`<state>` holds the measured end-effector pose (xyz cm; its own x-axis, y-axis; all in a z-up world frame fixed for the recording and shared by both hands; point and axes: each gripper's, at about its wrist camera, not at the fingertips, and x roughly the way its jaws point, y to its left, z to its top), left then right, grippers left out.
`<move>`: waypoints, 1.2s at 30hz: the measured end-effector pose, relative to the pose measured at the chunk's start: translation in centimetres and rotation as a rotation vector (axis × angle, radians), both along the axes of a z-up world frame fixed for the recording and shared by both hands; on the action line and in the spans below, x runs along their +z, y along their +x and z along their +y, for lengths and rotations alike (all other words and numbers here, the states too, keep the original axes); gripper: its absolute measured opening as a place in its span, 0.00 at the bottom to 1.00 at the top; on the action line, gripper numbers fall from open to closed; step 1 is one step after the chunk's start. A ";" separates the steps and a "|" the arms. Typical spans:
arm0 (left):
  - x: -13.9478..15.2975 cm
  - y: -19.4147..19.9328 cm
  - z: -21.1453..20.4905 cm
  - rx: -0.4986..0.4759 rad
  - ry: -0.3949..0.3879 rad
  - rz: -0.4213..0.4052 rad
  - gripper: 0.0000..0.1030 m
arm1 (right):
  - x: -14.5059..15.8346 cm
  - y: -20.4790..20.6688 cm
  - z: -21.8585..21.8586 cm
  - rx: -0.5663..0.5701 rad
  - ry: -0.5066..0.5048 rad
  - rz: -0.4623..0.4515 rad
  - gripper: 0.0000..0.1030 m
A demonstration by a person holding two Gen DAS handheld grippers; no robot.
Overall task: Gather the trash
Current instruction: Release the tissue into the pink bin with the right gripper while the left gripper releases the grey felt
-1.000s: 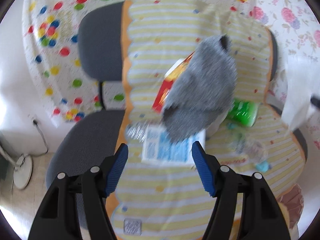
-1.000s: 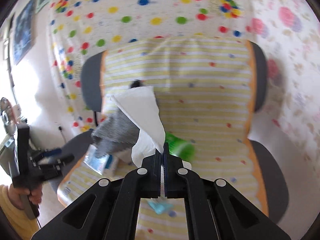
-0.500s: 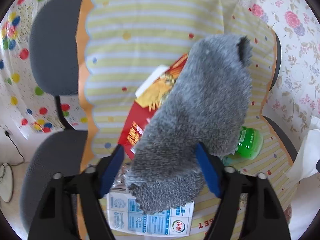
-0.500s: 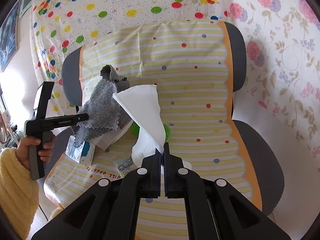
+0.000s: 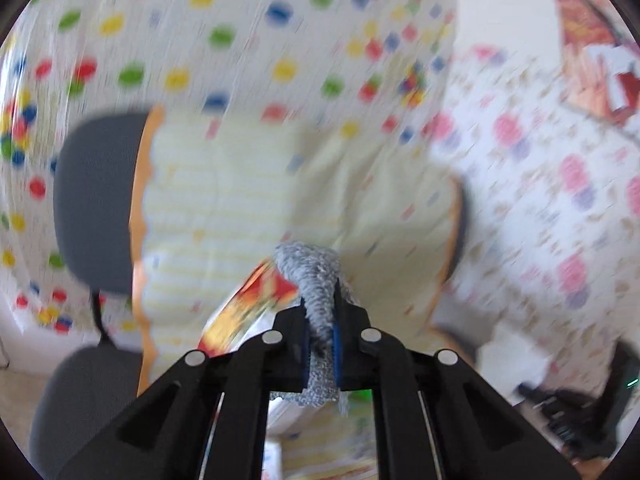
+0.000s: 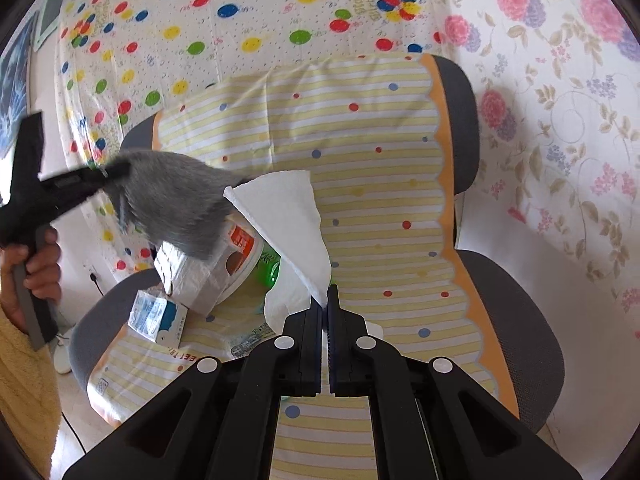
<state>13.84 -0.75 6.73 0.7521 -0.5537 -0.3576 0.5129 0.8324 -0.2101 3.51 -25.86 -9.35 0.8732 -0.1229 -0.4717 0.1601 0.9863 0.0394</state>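
Left wrist view: left gripper (image 5: 320,332) — jaws just closed, clamped on grey cloth (image 5: 316,280), lifted above the chair (image 6: 520,304); right gripper (image 6: 324,312) — pinching white tissue (image 6: 288,216); cartons (image 6: 160,316) and green bottle (image 6: 270,268) lie on striped seat cover (image 6: 380,240).

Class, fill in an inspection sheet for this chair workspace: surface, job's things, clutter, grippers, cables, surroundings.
Surface: chair under a striped yellow cover.
Job's things: white tissue; grey cloth; cartons, green bottle on the seat.
Clutter: nothing seen.
Grippers: left gripper has just been closing, cloth between its pads, lifted; right gripper shut on tissue.
Cables: dark cable by the wall.
Surroundings: dotted sheet, floral sheet.
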 end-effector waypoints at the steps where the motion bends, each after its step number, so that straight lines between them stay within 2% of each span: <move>1: 1.1 -0.9 -0.1 -0.011 -0.010 -0.024 0.05 | 0.4 -0.9 -0.1 -0.008 -0.005 -0.011 0.03; 5: 4.9 -6.0 -1.1 -0.077 -0.009 -0.124 0.06 | 1.7 -3.5 -0.6 -0.033 -0.012 -0.040 0.03; 8: 5.8 -8.3 -2.1 -0.106 0.019 -0.150 0.06 | 2.1 -5.3 -1.2 -0.050 -0.008 -0.047 0.03; 14: 5.8 -9.3 -3.2 -0.111 0.049 -0.133 0.06 | 2.1 -8.0 -2.1 -0.079 -0.007 -0.048 0.03; 19: 5.7 -12.4 -4.9 -0.191 0.091 -0.162 0.06 | 1.9 -9.4 -3.3 -0.118 0.015 -0.051 0.03; 23: 6.4 -15.1 -6.4 -0.274 0.080 -0.183 0.06 | 2.0 -10.8 -4.2 -0.150 0.023 -0.052 0.03; 27: 6.9 -17.3 -7.2 -0.362 0.024 -0.180 0.06 | 2.4 -13.0 -4.9 -0.188 0.016 -0.060 0.03; 29: 6.5 -18.3 -7.9 -0.402 0.007 -0.172 0.06 | 2.3 -14.6 -5.3 -0.218 0.005 -0.057 0.03; 32: 4.4 -20.0 -9.9 -0.461 0.029 -0.145 0.06 | 1.6 -17.0 -6.0 -0.269 -0.008 -0.035 0.03; 36: -0.8 -22.2 -14.0 -0.579 0.088 -0.051 0.06 | -0.4 -20.1 -7.3 -0.351 -0.018 0.027 0.04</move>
<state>-8.38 -14.77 5.91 0.3535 -0.8494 -0.3918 0.8969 0.4267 -0.1159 -16.61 -33.13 -9.74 0.7635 -0.4215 -0.4892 0.4900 0.8716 0.0136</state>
